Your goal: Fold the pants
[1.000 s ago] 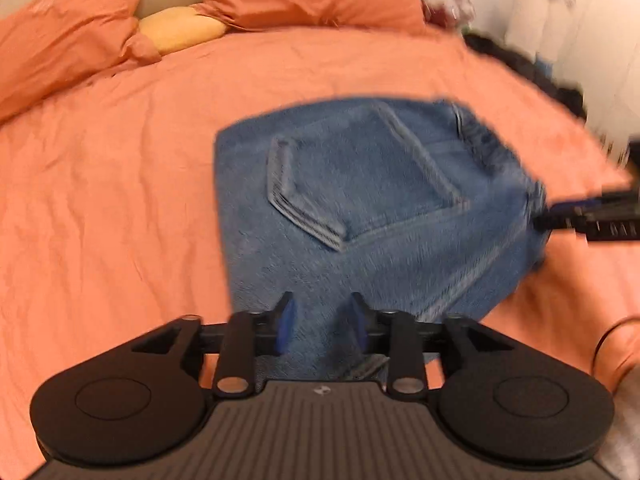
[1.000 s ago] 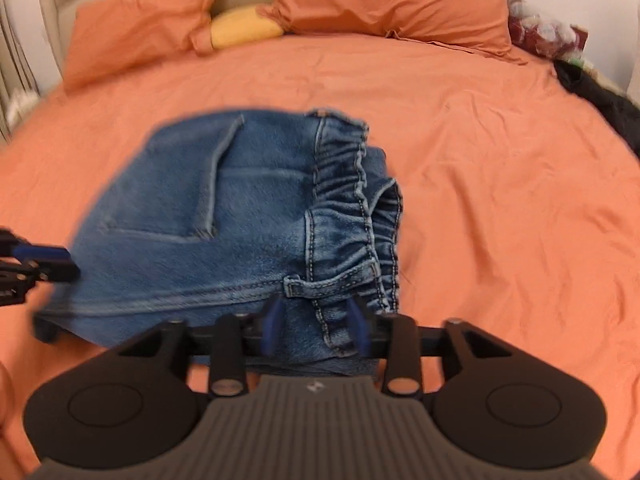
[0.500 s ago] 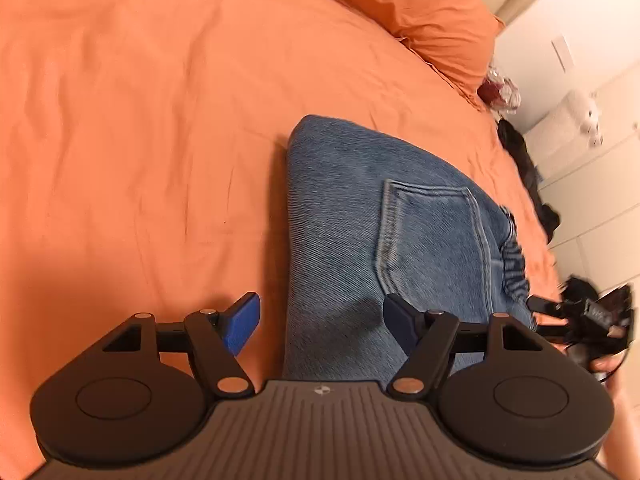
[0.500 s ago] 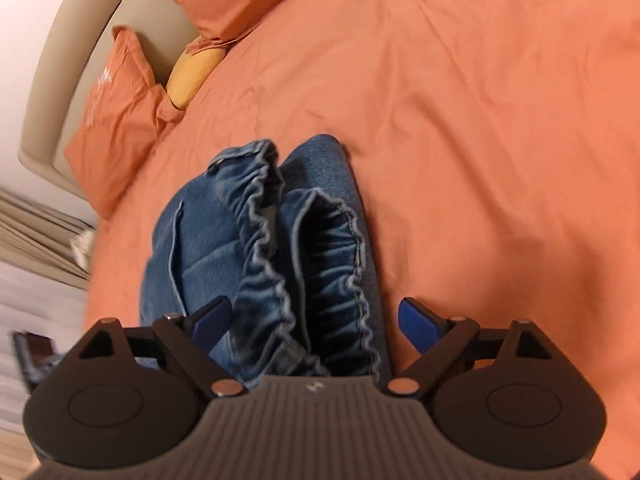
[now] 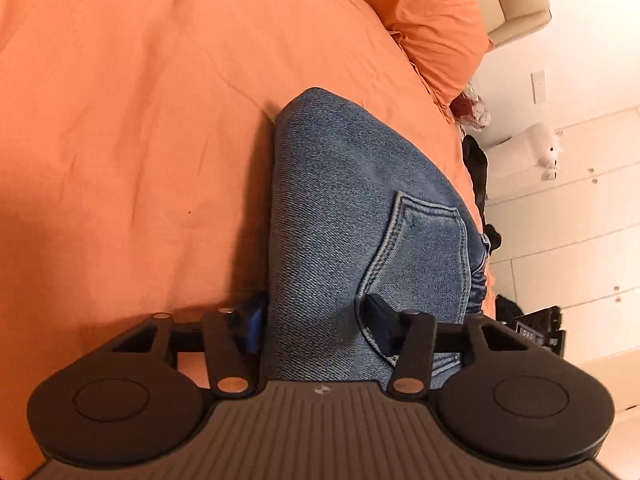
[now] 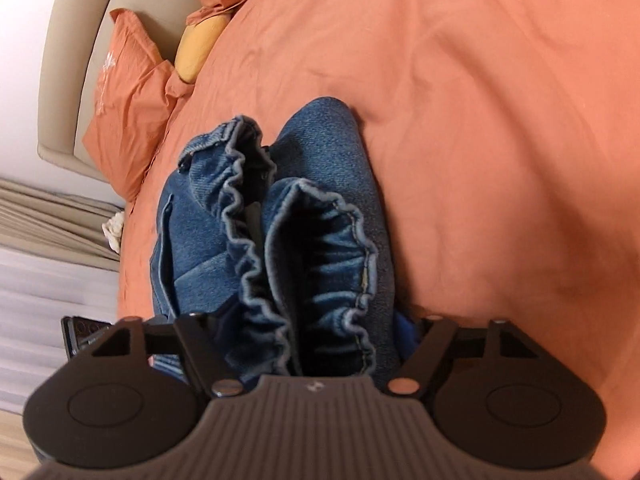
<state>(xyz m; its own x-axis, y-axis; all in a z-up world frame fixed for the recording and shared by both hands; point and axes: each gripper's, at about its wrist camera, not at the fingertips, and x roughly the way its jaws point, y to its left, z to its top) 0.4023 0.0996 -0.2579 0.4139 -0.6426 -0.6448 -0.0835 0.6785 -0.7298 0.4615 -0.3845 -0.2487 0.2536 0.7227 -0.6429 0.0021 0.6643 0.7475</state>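
A: Left wrist view: folded pants lie on the bed, straight ahead of the left gripper, long axis running away from it. Thick folded edge sits right btwn the jaws.

B: Grasping yet?

A: Jaws have just been closing, about half width now. Both blue pads look pressed into the denim, one each side of the bundle, so I'd call it clamped on the pants.

B: Right wrist?

A: Same at the other end. Right gripper straddles the ruffled waistband, jaws also just closing, denim fills the gap, pads mostly buried in the cloth. Reads as a grip.

B: Which hand's nearer?

A: Neither, each has its own end; bundle spans btwn them. Prob. a lift w/ both next.
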